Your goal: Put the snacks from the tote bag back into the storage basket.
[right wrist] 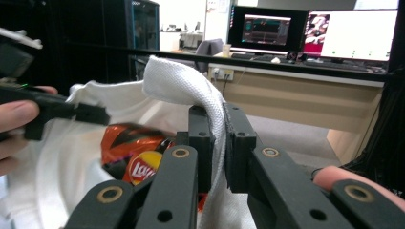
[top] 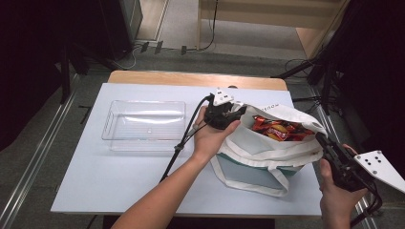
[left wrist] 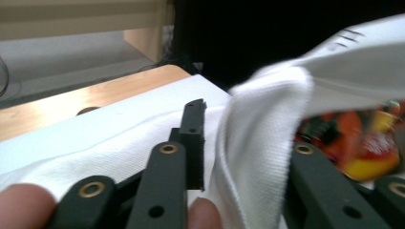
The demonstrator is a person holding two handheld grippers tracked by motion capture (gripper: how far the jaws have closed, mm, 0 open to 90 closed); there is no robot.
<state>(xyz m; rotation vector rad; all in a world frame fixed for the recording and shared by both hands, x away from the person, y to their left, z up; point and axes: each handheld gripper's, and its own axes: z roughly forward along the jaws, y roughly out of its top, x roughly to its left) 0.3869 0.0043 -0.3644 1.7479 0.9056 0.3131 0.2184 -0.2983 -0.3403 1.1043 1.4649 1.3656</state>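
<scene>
My right hand-held gripper (right wrist: 217, 143) is clenched on the bag (top: 267, 148) rim; my left hand-held gripper (top: 235, 113) straddles the opposite rim, grip uncertain.

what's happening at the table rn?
A person is working a white tote bag open with a tool in each hand. The right tool is clamped on the bag's rim nearest the person. The left tool has a fold of the far rim between its jaws; whether they grip it is unclear. Snack packets sit inside the bag. A clear tray lies beside it.
</scene>
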